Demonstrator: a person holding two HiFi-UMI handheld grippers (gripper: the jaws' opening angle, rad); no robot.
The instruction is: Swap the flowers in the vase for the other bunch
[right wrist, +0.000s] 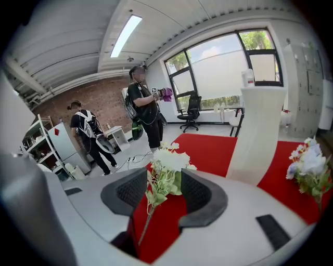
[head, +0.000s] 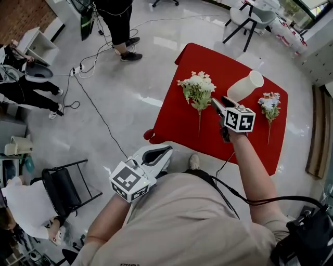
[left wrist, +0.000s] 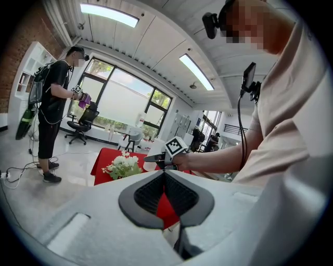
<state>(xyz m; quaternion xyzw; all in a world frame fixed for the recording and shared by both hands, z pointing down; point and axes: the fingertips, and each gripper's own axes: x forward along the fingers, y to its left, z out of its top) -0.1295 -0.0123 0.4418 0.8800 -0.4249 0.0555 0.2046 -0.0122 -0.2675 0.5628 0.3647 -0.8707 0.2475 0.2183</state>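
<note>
A white flower bunch (head: 196, 89) lies on the red table (head: 179, 122), stem toward me. To its right stands the white vase (head: 243, 85), its mouth showing no flowers. A pastel bunch (head: 269, 106) lies further right. My right gripper (head: 216, 103) hovers between the white bunch and the vase. In the right gripper view its jaws (right wrist: 165, 175) stand open, and the white bunch (right wrist: 167, 166) shows in the gap without the pads pressing it; the vase (right wrist: 257, 135) rises at the right. My left gripper (head: 165, 150) hangs off the table's near left corner, tips together (left wrist: 165, 174), holding nothing.
A person (head: 118, 26) stands on the floor beyond the table, with cables (head: 88, 98) trailing across the tiles. A black folding chair (head: 65, 187) sits at the lower left. More people (head: 23, 83) are at the far left. White chairs (head: 250, 15) stand behind the table.
</note>
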